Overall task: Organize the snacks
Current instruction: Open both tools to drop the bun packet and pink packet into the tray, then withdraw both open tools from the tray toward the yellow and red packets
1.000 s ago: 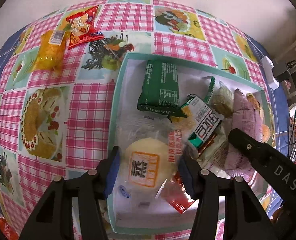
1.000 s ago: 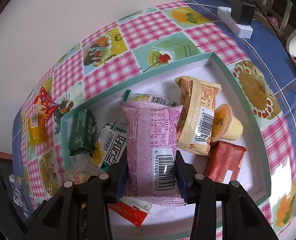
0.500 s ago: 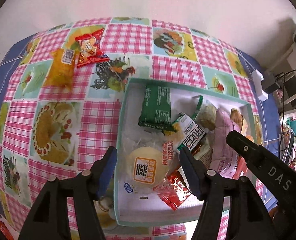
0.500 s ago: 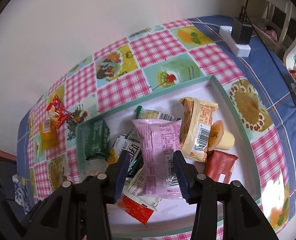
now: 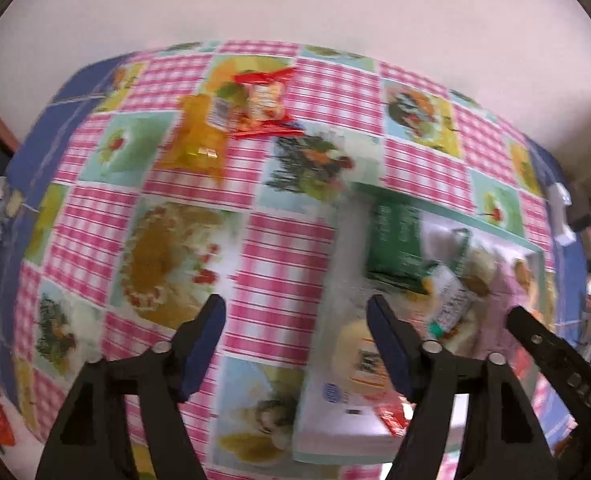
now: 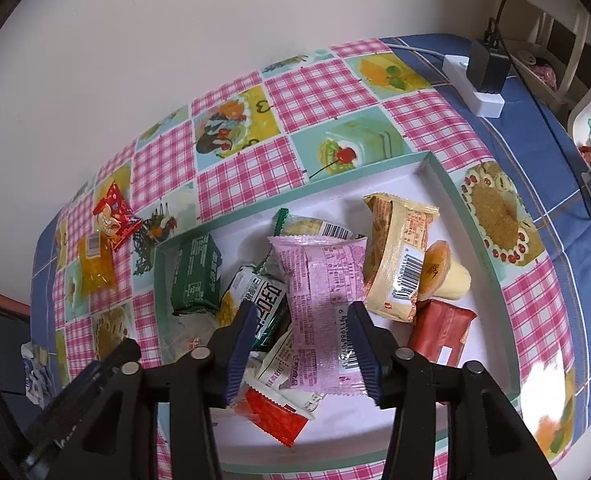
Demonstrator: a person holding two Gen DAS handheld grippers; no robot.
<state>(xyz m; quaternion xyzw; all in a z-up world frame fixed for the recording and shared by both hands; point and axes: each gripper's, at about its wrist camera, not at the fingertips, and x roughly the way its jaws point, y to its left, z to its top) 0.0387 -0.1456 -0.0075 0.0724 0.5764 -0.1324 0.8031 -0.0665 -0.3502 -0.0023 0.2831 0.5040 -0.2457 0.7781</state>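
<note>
Since the earlier frames the left gripper (image 5: pixel 295 344) has swung off the tray (image 6: pixel 455 188) toward the open tablecloth (image 5: pixel 279 248); a second ago it straddled the round bun packet (image 5: pixel 359 360), which now lies behind its right finger inside the tray. Its jaws have just been opening and stand wide apart with nothing between them, only pink check cloth below. It points steeply down; that view is smeared by motion, so finer detail there is uncertain.

The right gripper (image 6: pixel 301 340) has lifted off the pink packet (image 6: pixel 323 300) it was clamping a second ago. Its jaws have just been opening, and the packet lies flat in the tray, seen between the blue pads (image 6: pixel 361 344), which appear clear of its edges. This gripper too aims steeply downward.

The other snacks crowd the tray: a green packet (image 6: pixel 195 276) at its left end, a white and green packet (image 6: pixel 263 300) beside the pink one, a tan packet (image 6: pixel 399 256) leaning on a yellow jelly cup (image 6: pixel 451 276), a dark red packet (image 6: pixel 439 328) and a red sachet (image 6: pixel 275 412) near the front. Two snacks lie outside on the cloth, well apart from the tray: a red bag (image 6: pixel 113 216) touching an orange pouch (image 6: pixel 95 268). A power strip (image 6: pixel 471 84) sits at the far right corner.
</note>
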